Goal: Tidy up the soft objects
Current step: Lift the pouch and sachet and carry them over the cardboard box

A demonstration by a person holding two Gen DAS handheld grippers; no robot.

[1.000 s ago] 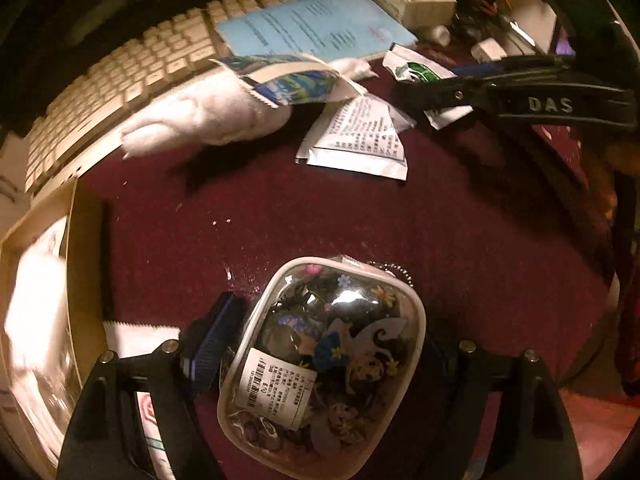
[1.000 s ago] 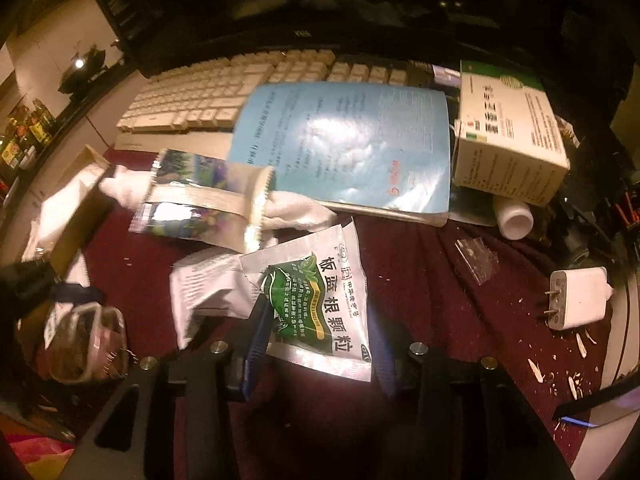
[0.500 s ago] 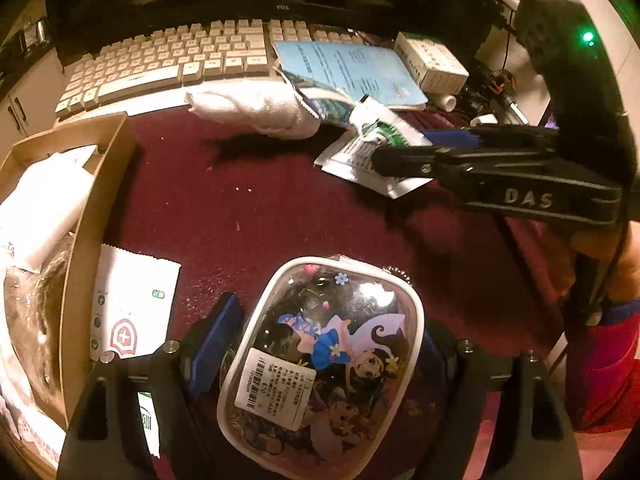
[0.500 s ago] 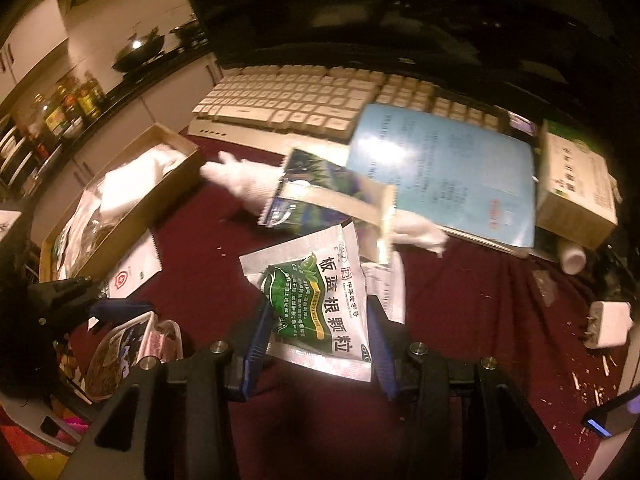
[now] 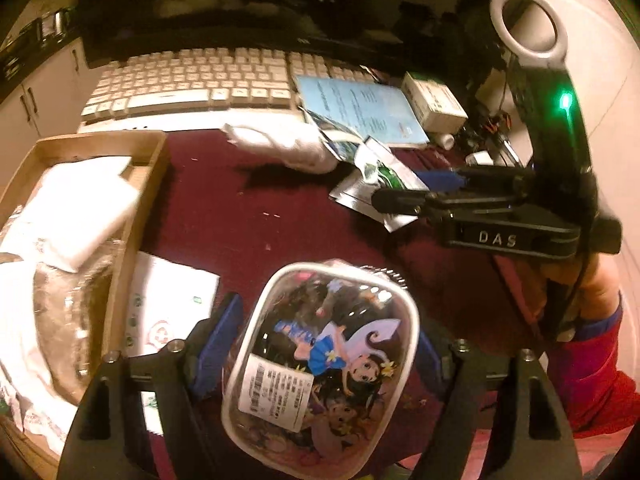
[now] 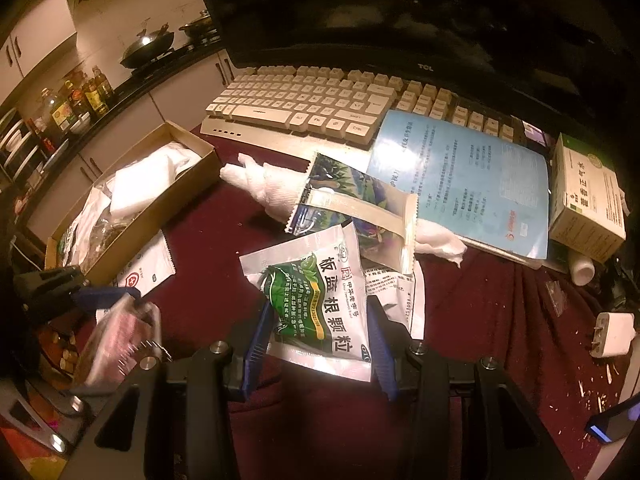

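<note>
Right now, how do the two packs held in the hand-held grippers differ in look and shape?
The clear pouch in the left hand-held gripper is puffy, rounded and see-through, with cartoon figures and a barcode label; the green sachet in the right hand-held gripper is flat, rectangular and opaque, silver-edged with printed characters. The clear pouch has a white rim; the green sachet has sealed foil edges. Both sit between blue pads above the dark red cloth.

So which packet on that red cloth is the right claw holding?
Start at the cream keyboard, then come down the dark red cloth to the right claw. It grips the silver sachet with the green leaf panel; the neighbouring sachet shows a blue landscape.
</note>
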